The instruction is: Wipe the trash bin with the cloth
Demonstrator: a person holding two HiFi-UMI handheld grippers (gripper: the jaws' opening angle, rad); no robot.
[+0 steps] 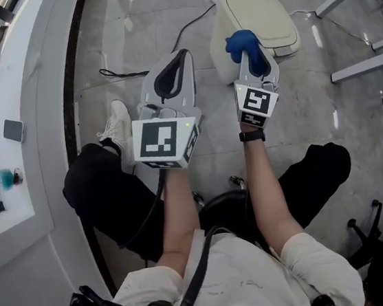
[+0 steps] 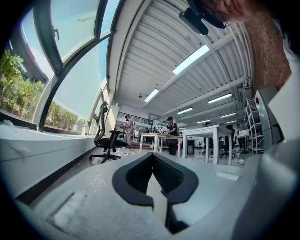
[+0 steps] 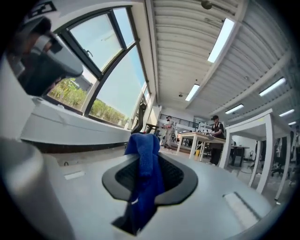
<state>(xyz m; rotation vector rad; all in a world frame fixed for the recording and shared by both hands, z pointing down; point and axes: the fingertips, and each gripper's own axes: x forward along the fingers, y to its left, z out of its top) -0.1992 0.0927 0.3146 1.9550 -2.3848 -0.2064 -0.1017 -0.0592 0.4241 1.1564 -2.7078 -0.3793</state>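
The cream, lidded trash bin point(image 1: 262, 10) stands on the floor point(image 1: 108, 41), far right. The right gripper point(image 1: 255, 61) has its fingers clamped on a rumpled blue cloth point(image 1: 242, 42) beside the bin. The left gripper point(image 1: 175, 64) has its fingers together, empty.

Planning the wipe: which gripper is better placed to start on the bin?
Right. The right gripper is shut on the blue cloth and sits close against the trash bin in the head view. The left gripper holds nothing and is farther from the bin.
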